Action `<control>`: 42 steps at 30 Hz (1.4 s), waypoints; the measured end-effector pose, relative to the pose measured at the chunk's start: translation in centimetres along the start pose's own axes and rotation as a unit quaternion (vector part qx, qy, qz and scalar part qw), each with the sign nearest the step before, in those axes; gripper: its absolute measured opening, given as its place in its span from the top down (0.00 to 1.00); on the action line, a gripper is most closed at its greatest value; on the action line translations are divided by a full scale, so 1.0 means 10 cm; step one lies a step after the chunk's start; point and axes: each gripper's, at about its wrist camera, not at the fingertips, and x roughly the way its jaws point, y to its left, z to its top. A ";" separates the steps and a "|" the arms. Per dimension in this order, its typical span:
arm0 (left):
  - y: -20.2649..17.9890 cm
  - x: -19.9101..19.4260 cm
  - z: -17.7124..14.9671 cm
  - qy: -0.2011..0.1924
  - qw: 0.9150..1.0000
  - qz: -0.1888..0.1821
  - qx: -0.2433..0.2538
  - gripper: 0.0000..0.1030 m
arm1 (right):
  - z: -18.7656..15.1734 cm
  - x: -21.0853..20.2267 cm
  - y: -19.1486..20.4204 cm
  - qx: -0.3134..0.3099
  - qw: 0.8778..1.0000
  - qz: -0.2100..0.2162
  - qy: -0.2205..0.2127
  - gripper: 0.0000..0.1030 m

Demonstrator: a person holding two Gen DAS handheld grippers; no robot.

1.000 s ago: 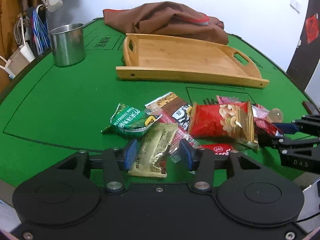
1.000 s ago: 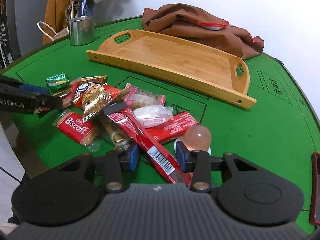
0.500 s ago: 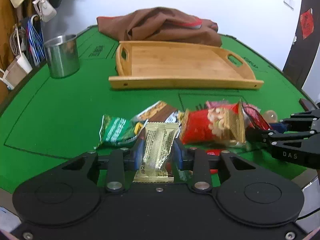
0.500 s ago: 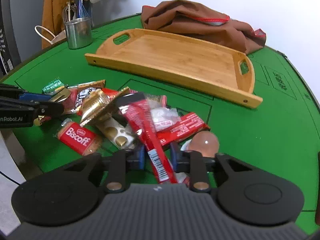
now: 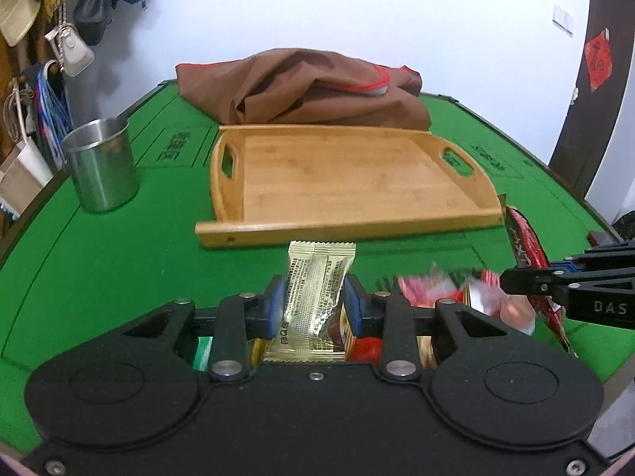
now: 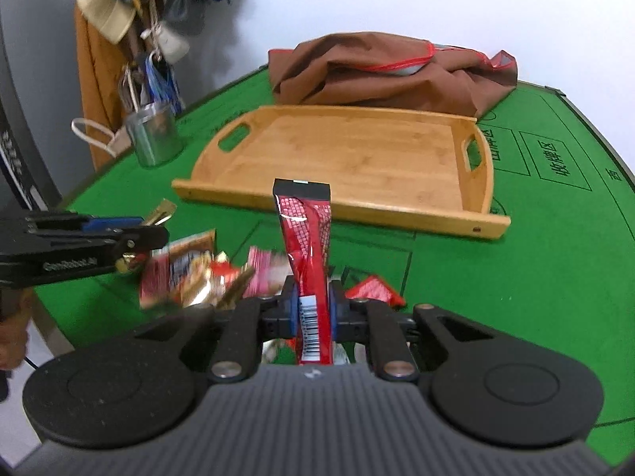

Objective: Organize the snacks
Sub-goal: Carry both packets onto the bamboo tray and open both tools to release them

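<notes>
My left gripper [image 5: 313,299] is shut on a gold foil packet [image 5: 315,277], held upright above the green table just short of the wooden tray [image 5: 341,227]. Between the pads of my right gripper [image 6: 312,306], shut tight, a long red stick packet [image 6: 307,230] points up toward the tray's [image 6: 397,214] front rim. The remaining snack pile [image 6: 190,269] lies blurred on the felt below and between both grippers. In the right wrist view the left gripper [image 6: 154,234] comes in from the left with the gold packet's tip [image 6: 160,211] showing. The tray holds nothing.
A steel cup [image 5: 101,164] stands left of the tray. A brown cloth bag [image 5: 309,87] lies behind the tray at the table's far edge. Bags and a hat hang on a rack beyond the left side. Green felt [image 5: 99,258] stretches left of the pile.
Both grippers closed on their packets, the gold one at left and the red stick at right, then lifted them off the pile and moved toward the tray.
</notes>
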 end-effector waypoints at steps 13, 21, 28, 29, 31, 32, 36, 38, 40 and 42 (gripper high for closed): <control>0.06 0.57 0.88 0.024 0.998 -0.021 -0.045 0.71 | 0.75 0.33 -0.32 0.075 0.997 -0.021 0.010 0.82; 0.06 1.21 1.33 0.075 0.994 -0.007 -0.073 0.71 | 1.24 0.85 -0.66 0.149 0.986 -0.042 0.052 0.82; -0.03 1.75 1.46 0.101 0.992 0.025 -0.073 0.70 | 1.50 1.36 -0.84 0.159 0.980 -0.087 0.081 0.82; -0.04 1.82 1.46 0.105 0.992 0.025 -0.073 0.70 | 1.52 1.43 -0.87 0.162 0.979 -0.091 0.088 0.82; -0.08 1.94 1.45 0.109 0.991 0.028 -0.067 0.70 | 1.54 1.55 -0.91 0.163 0.977 -0.097 0.098 0.82; -0.10 1.99 1.45 0.110 0.991 0.033 -0.062 0.70 | 1.53 1.60 -0.92 0.161 0.976 -0.102 0.102 0.82; -0.15 2.14 1.42 0.110 0.991 0.042 -0.056 0.70 | 1.51 1.71 -0.90 0.148 0.977 -0.114 0.103 0.82; -0.16 2.19 1.42 0.110 0.991 0.041 -0.058 0.70 | 1.51 1.74 -0.91 0.144 0.978 -0.114 0.102 0.81; -0.18 2.24 1.42 0.109 0.992 0.041 -0.055 0.70 | 1.52 1.78 -0.92 0.141 0.978 -0.115 0.102 0.81; -0.19 2.28 1.43 0.110 0.992 0.042 -0.052 0.70 | 1.53 1.83 -0.92 0.140 0.978 -0.116 0.104 0.81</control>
